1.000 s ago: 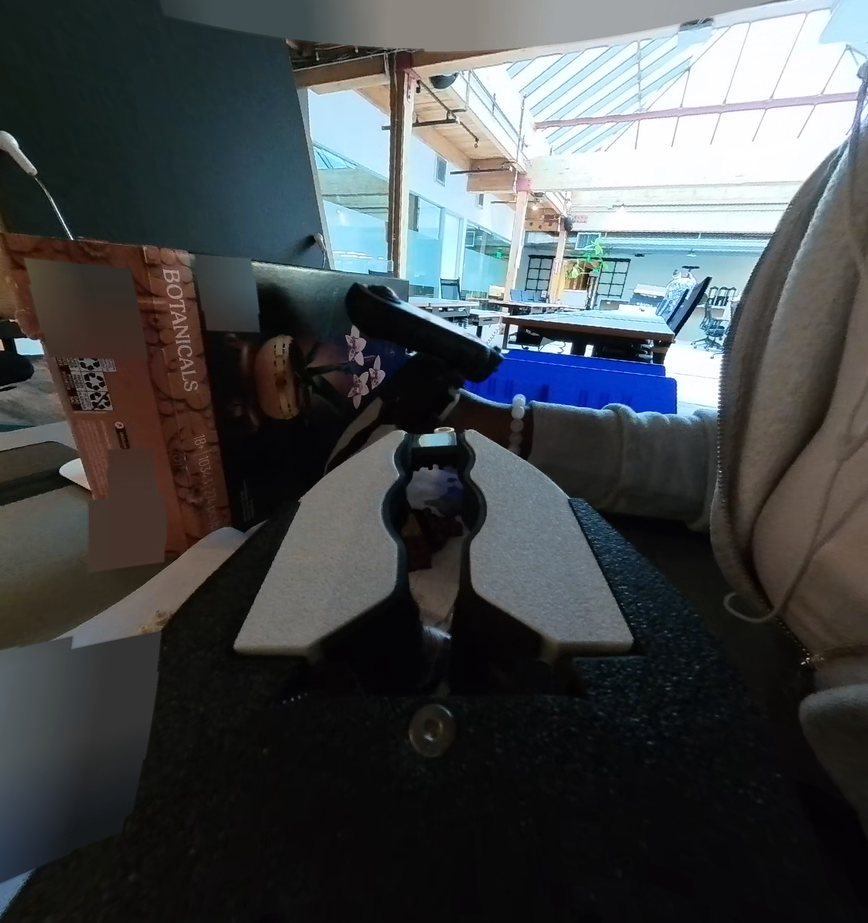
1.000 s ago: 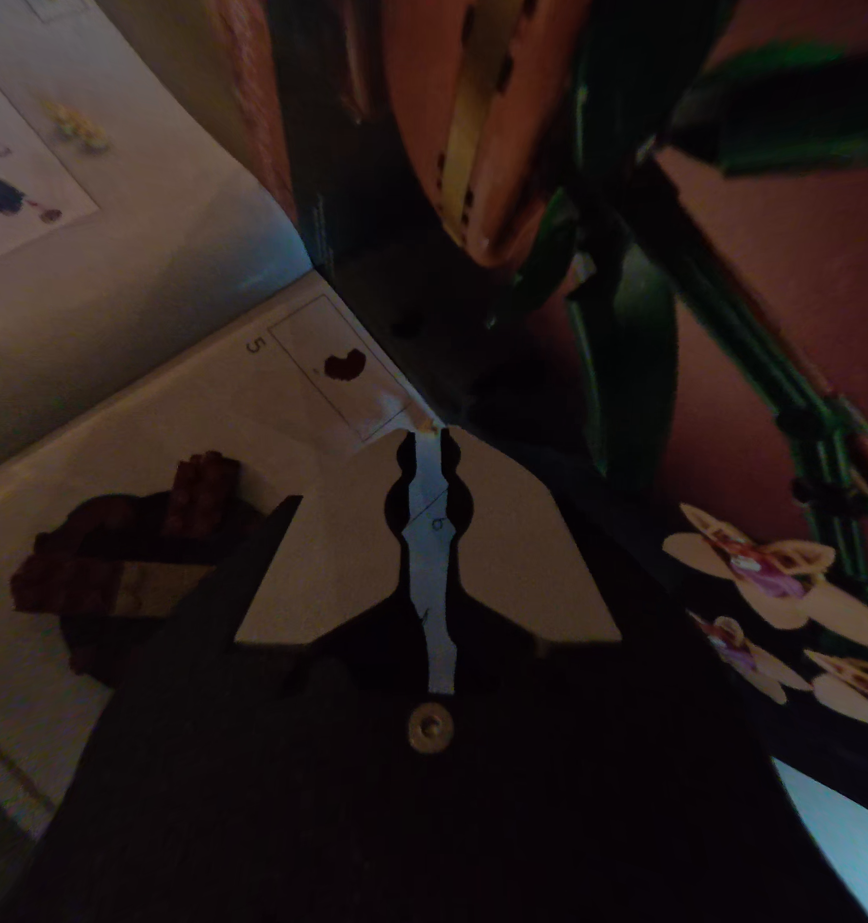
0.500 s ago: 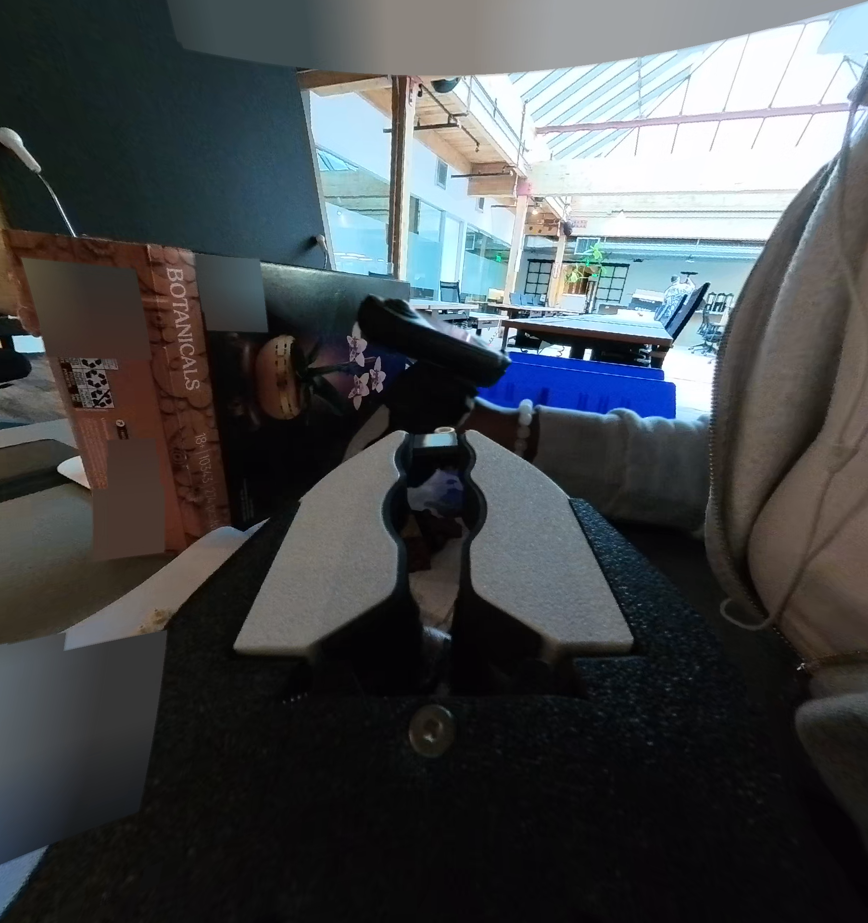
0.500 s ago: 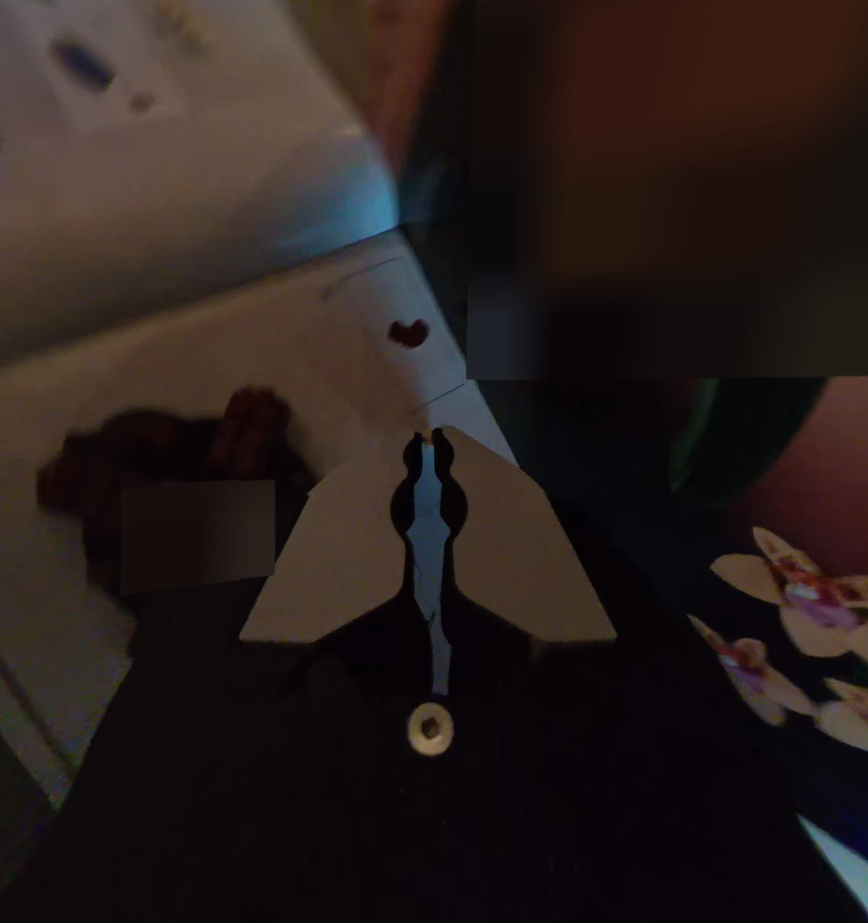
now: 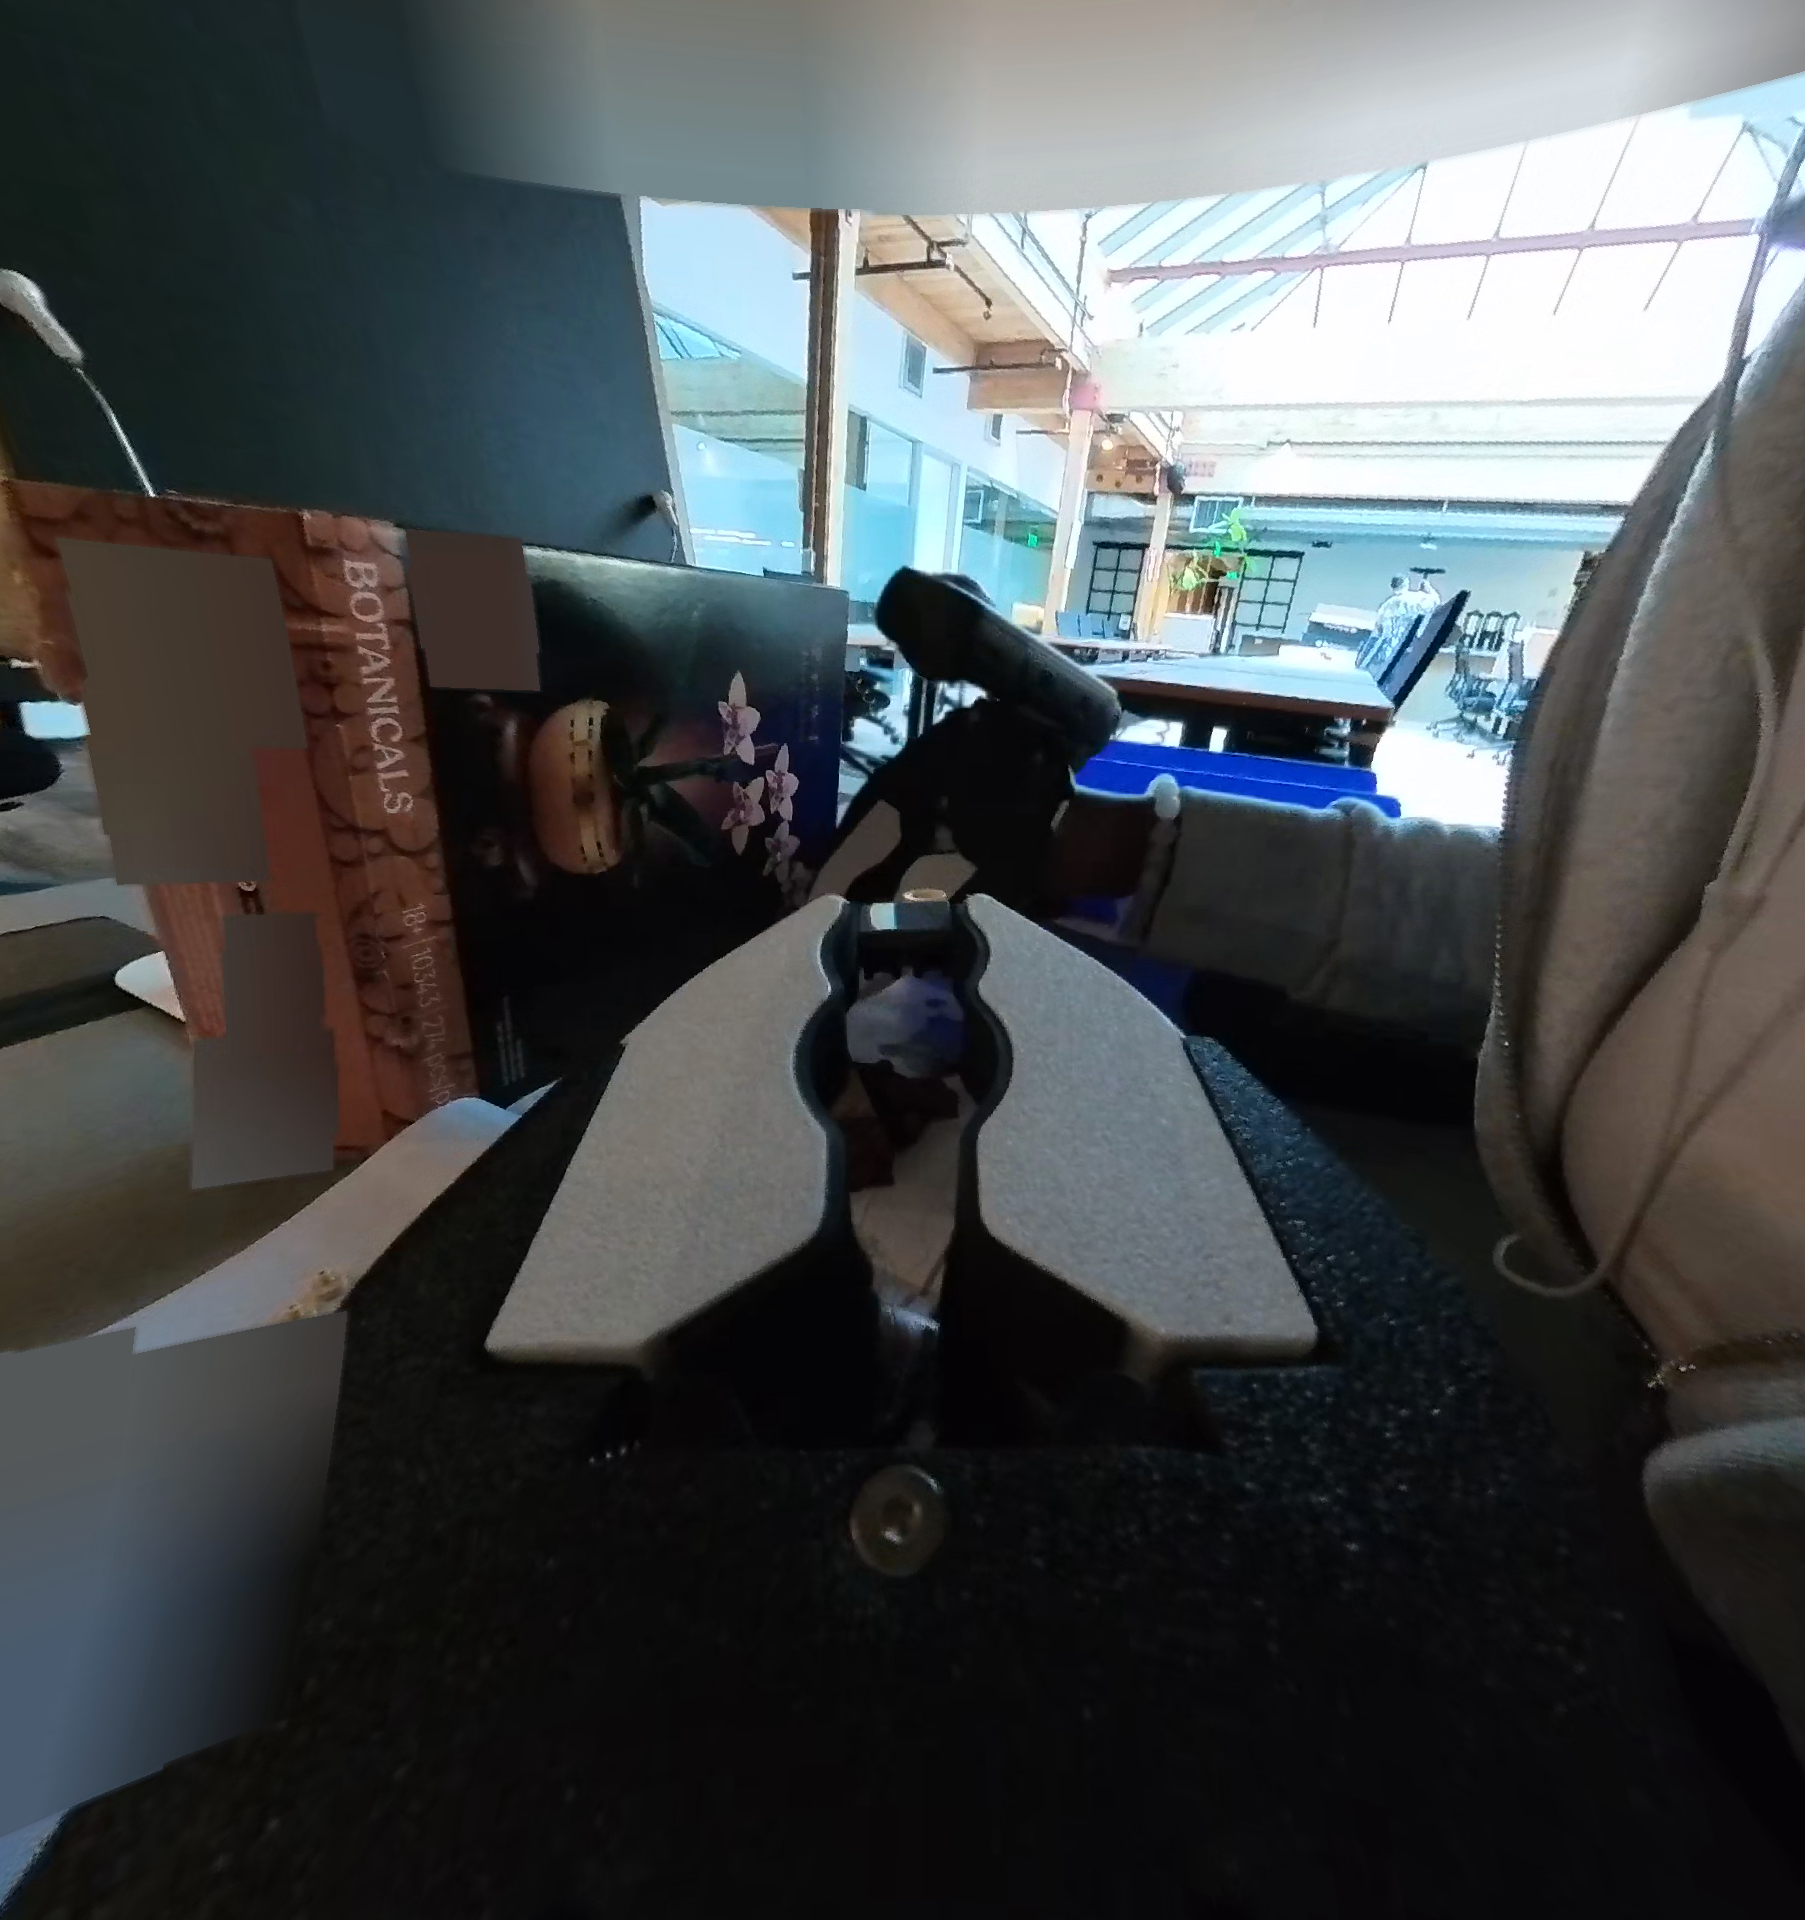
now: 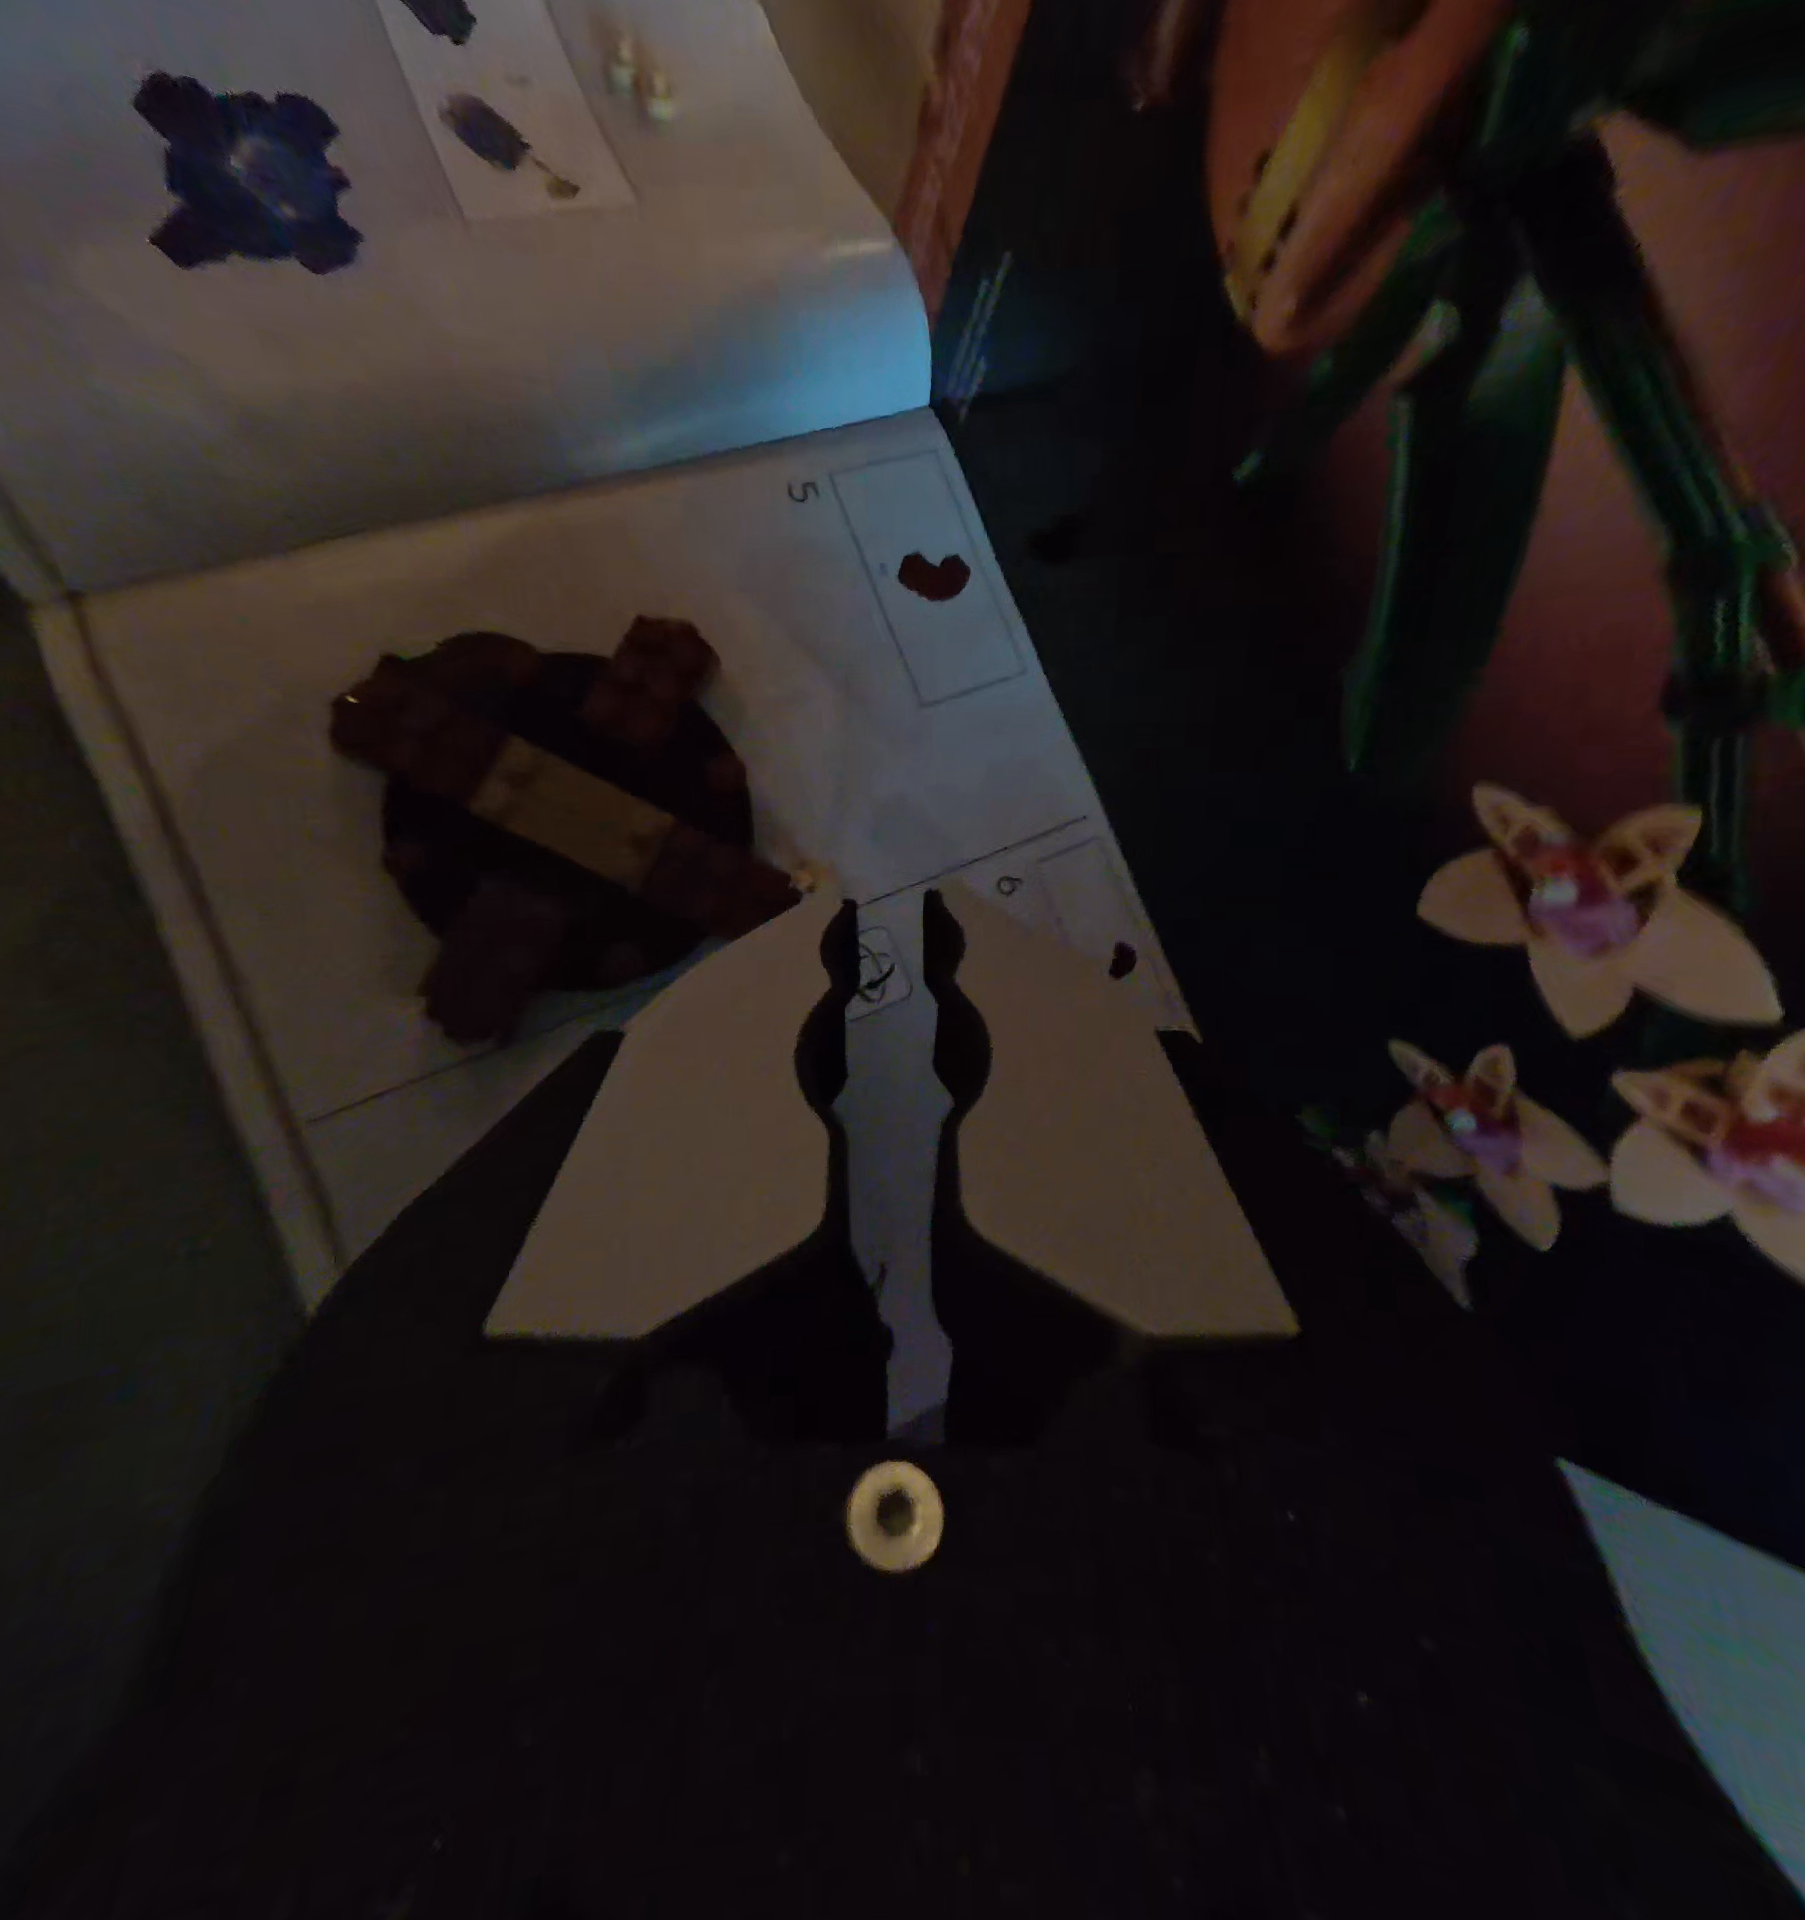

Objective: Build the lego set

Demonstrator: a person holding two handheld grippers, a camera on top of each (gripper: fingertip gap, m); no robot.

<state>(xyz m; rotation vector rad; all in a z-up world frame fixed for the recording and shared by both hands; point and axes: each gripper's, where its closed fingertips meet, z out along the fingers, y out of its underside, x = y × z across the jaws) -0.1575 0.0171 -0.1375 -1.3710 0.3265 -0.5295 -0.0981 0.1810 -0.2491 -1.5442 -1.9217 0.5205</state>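
Left wrist view: left gripper (image 5: pixel 903 920) pinches a small black brick with a tan stud on top (image 5: pixel 906 914) at its very tips, both pads pressing its sides. The piece looks light, rigid and smooth, so likely slippery; the flat side faces are the sensible hold. Behind it stands an upright dark cardboard box printed with orchid flowers (image 5: pixel 607 790), and the right gripper (image 5: pixel 882 862) hangs just beyond, held by a person in a grey hooded sweatshirt (image 5: pixel 1656 883). Open office with long desks and skylights behind.

Right wrist view: dim. Right gripper (image 6: pixel 890 909) stands slightly apart with nothing between the pads, hovering over an open white paper instruction booklet (image 6: pixel 586 582). Just left of its tips, resting on the page, sits a round dark base with reddish-brown bricks and a tan plate across it (image 6: pixel 555 810); rigid, but studded joints may pop apart, so grip it by the rim. Booklet lies on a grey table (image 6: pixel 56 935); paper can slide.
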